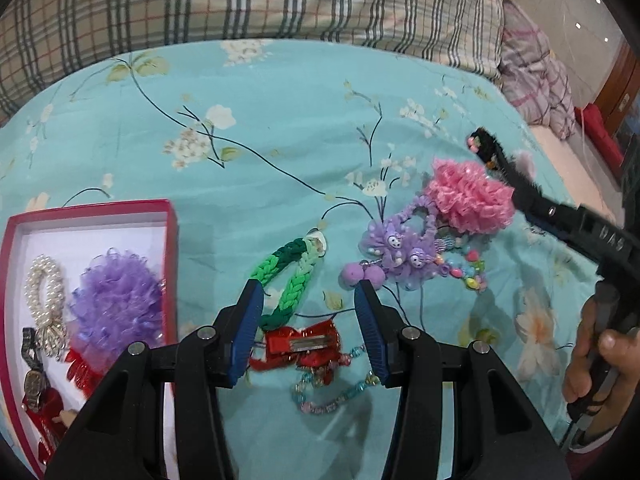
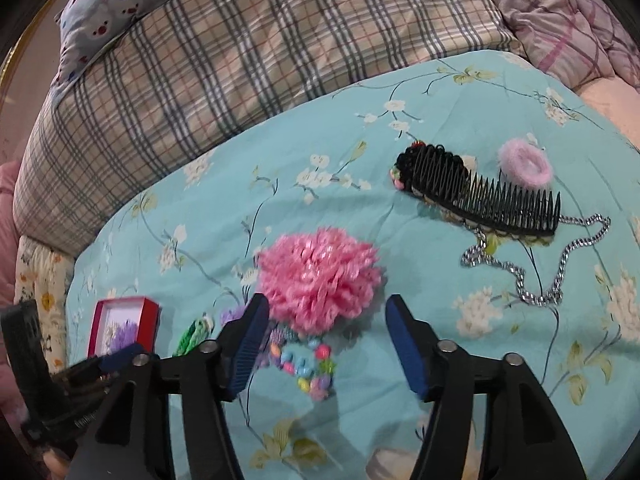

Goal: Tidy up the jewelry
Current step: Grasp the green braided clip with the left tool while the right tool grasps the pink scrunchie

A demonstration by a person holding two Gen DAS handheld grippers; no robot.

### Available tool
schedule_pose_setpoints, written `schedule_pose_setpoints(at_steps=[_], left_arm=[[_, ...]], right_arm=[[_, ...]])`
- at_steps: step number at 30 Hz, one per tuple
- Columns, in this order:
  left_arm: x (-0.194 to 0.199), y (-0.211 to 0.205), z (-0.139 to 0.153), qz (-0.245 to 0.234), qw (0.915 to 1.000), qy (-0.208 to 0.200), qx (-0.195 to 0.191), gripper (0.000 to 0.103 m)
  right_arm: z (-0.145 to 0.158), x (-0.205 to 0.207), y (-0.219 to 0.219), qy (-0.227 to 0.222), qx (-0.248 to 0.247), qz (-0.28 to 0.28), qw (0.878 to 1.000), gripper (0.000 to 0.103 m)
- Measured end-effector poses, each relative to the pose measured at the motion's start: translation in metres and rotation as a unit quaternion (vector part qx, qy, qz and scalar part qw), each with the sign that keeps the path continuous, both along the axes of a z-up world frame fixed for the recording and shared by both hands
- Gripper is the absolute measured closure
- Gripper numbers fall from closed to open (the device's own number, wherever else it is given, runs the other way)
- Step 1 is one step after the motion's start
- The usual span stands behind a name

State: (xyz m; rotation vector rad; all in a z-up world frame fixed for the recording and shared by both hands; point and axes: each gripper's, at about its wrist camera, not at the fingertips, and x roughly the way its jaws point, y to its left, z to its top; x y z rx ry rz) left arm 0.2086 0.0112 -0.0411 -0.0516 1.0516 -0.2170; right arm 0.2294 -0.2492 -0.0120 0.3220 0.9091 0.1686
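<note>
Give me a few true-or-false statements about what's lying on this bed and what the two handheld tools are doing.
1. The purple frilly scrunchie lies inside the red box. True.
2. The left tool is clamped on the green braided band. False: its jaws stand open, with the red hair clip on the sheet between them, untouched.
3. The pink frilly scrunchie is outside the box, on the blue floral sheet. True.
4. The black comb is in the box. False: it lies on the sheet, partly over a silver chain.
5. The right tool holds the pink scrunchie. False: its jaws are open and empty, just short of it.
</note>
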Motion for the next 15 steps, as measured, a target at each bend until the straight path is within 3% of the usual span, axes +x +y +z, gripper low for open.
schedule_pose_setpoints(at_steps=[7, 12, 14, 15], left_arm=[[0.023, -0.018, -0.029, -0.007, 0.9980, 0.027, 0.056, 0.057], [0.029, -0.020, -0.043, -0.008, 0.9969, 0.036, 0.069, 0.057], [0.031, -0.018, -0.047, -0.004, 0.9967, 0.032, 0.075, 0.067], [0.033, -0.016, -0.048, -0.002, 0.9968, 0.034, 0.073, 0.081]], right_arm=[[-0.013, 0.023, 0.006, 0.015, 0.000, 0.003, 1.000, 0.037], [-0.026, 0.030, 0.009, 0.024, -0.002, 0.010, 1.000, 0.037], [-0.030, 0.032, 0.009, 0.025, -0.004, 0.011, 1.000, 0.038], [-0.033, 0.033, 0.008, 0.028, -0.003, 0.012, 1.000, 0.038]])
